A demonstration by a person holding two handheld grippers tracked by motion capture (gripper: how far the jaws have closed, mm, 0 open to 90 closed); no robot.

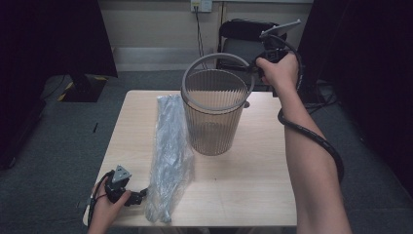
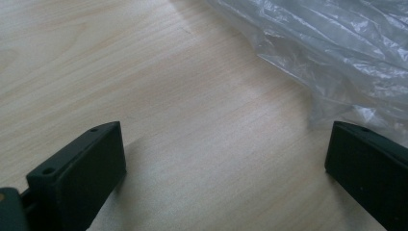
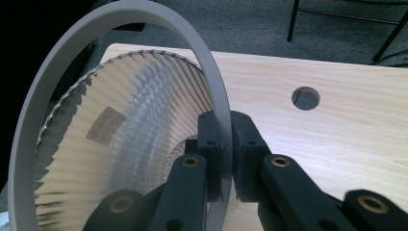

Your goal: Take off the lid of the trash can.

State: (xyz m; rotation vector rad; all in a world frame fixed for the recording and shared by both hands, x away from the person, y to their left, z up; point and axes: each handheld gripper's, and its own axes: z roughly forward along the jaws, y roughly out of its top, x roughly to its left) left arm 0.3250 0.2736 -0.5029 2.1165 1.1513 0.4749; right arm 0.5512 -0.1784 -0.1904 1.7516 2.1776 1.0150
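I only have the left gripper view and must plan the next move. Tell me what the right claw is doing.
Observer: The right claw is shut on the grey ring at the top of the ribbed bin.
Operator: Describe how that ring sits.
Observer: In the high view it is tilted. The claw's side is raised above the bin's rim, and the near side is down at rim level.
Operator: Place the bin against the bag for me.
Observer: The bin stands upright on the table, just right of the long plastic bag. I cannot tell whether they touch.
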